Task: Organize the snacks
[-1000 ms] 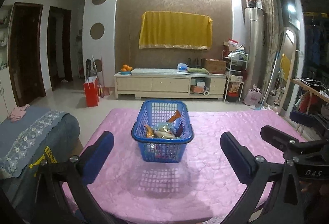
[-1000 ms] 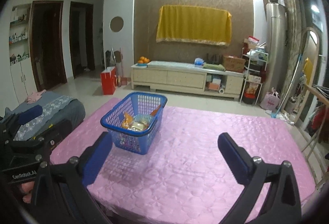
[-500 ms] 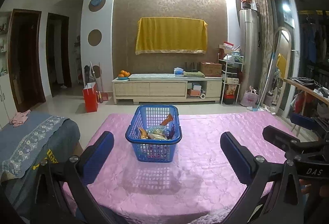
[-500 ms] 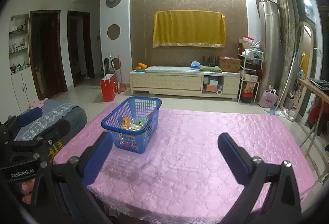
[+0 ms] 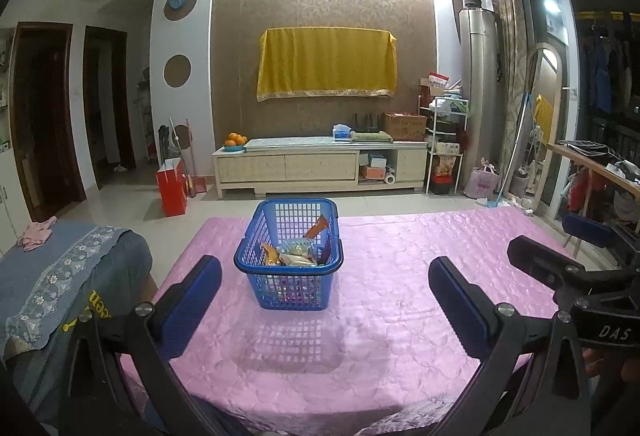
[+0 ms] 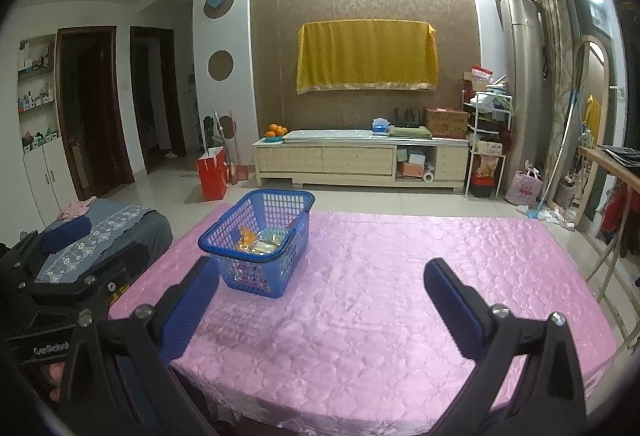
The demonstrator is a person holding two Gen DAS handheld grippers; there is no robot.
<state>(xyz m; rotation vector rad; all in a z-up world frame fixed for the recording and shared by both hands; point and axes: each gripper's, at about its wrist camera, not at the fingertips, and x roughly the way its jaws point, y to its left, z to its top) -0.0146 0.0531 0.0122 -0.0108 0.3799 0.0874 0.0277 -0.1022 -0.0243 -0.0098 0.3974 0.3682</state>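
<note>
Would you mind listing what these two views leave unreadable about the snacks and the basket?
- Snacks, left wrist view: packets overlap, labels too small to read; the count is unclear.
- Lower packets, both views: only blurred colours through the blue basket mesh.
- Right wrist view: the basket's near wall hides most of the contents.
- Pink table cover's near edge: hidden behind the open right hand-held gripper and the frame edge.

Ahead of my left gripper (image 5: 325, 300), whose pads are blue on black arms, I see a blue lattice basket (image 5: 289, 255) holding orange and pale snack packets (image 5: 294, 250). Under it lies a shiny pink quilted tablecloth (image 5: 400, 276) with a flower pattern. Far beyond, a yellow cloth (image 5: 326, 63) with gold trim hangs on brown swirl-patterned wallpaper (image 5: 320, 4).
</note>
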